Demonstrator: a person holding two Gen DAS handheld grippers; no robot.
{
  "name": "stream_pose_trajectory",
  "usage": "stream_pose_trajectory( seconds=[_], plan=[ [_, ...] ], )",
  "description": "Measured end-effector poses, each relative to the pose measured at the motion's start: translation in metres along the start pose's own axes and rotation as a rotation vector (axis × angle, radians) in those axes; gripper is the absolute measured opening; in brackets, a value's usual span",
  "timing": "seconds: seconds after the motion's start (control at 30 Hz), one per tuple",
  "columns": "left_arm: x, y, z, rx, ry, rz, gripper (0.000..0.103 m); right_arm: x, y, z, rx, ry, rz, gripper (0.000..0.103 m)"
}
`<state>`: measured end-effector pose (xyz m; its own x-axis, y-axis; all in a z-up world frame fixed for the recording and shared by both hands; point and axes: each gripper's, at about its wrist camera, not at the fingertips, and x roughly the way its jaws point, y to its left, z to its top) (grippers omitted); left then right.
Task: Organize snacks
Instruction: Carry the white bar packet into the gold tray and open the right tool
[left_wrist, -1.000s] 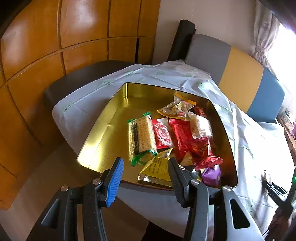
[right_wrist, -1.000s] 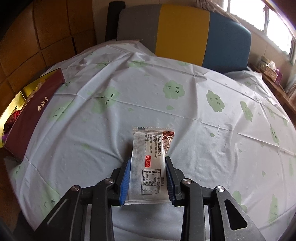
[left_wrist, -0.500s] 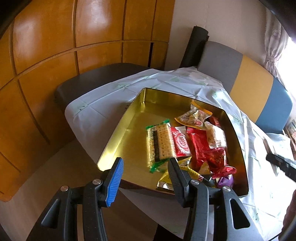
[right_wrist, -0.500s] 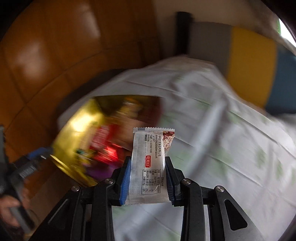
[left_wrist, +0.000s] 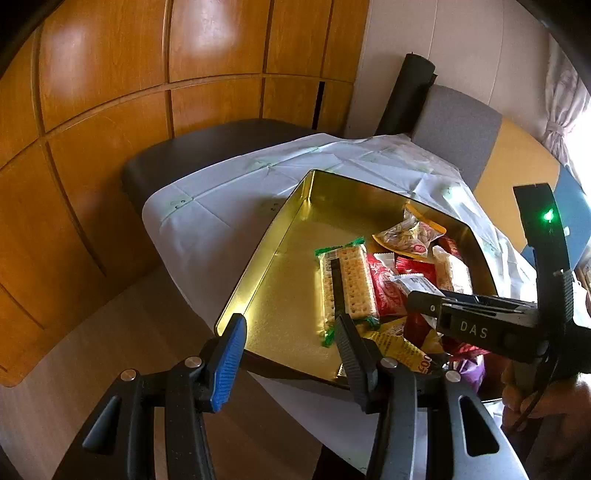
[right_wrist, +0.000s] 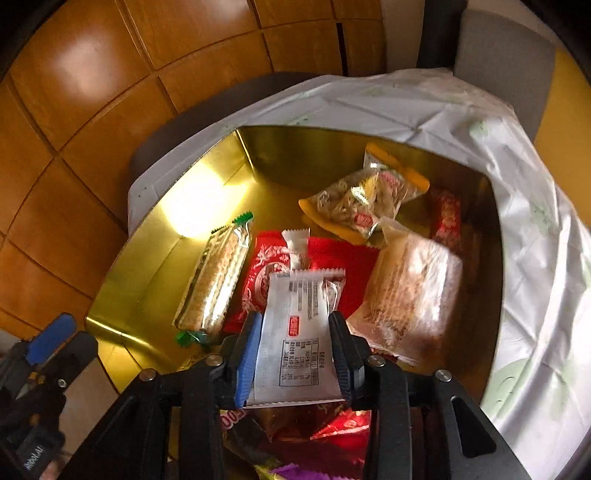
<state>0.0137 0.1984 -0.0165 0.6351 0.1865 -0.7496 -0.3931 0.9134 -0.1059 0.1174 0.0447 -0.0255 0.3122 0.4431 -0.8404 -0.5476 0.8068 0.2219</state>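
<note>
Snack packet over the tin, ready to drop

Right tool (right_wrist: 293, 339) is clamped on the white snack packet (right_wrist: 295, 325), long axis pointing straight out from the fingers, hanging right above the pile in the gold tin (right_wrist: 147, 258). Release looks like all that's left. Left tool (left_wrist: 290, 338) sits spread apart and empty at the tin's near edge.
</note>
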Motion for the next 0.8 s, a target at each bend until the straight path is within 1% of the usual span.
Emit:
stream_pose_trajectory(
  seconds=[0.07,0.13,0.27,0.3,0.37,0.4,0.43,0.57,0.6,0.63,0.73,0.77,0.8],
  plan=[
    [0.000,0.000,0.000,-0.001,-0.004,0.001,0.051,-0.004,-0.002,-0.004,0.006,-0.009,0.013,0.042],
    [0.000,0.000,0.000,0.000,-0.011,0.004,0.051,-0.011,-0.002,-0.009,0.014,-0.020,0.032,0.049],
    [-0.003,-0.003,0.000,0.005,-0.018,0.012,0.051,-0.028,0.001,-0.014,0.011,-0.061,0.047,0.049],
    [-0.003,-0.004,0.000,0.008,-0.020,0.013,0.051,-0.029,0.004,-0.018,-0.003,-0.067,0.035,0.048],
    [-0.005,-0.006,0.000,0.013,-0.024,0.015,0.051,-0.030,0.007,-0.016,-0.024,-0.076,-0.002,0.039],
    [-0.007,-0.007,0.000,0.018,-0.025,0.014,0.051,-0.028,0.006,-0.017,-0.019,-0.074,-0.008,0.034],
    [-0.008,-0.009,-0.001,0.022,-0.027,0.013,0.051,-0.027,0.003,-0.016,-0.005,-0.069,-0.004,0.031],
    [-0.015,-0.013,-0.002,0.043,-0.041,0.010,0.052,-0.024,-0.010,-0.014,0.049,-0.076,0.004,0.031],
    [-0.017,-0.013,-0.002,0.047,-0.045,0.009,0.053,-0.027,-0.011,-0.015,0.051,-0.081,0.003,0.031],
    [-0.018,-0.014,-0.002,0.048,-0.048,0.008,0.056,-0.027,-0.012,-0.014,0.050,-0.084,0.001,0.031],
    [-0.023,-0.016,-0.003,0.052,-0.058,0.004,0.057,-0.037,-0.010,-0.016,0.056,-0.108,-0.001,0.033],
    [-0.024,-0.017,-0.003,0.054,-0.061,0.005,0.057,-0.040,-0.010,-0.017,0.059,-0.122,-0.002,0.035],
    [-0.025,-0.018,-0.003,0.057,-0.063,0.005,0.057,-0.045,-0.009,-0.019,0.061,-0.138,-0.007,0.041]
  ],
)
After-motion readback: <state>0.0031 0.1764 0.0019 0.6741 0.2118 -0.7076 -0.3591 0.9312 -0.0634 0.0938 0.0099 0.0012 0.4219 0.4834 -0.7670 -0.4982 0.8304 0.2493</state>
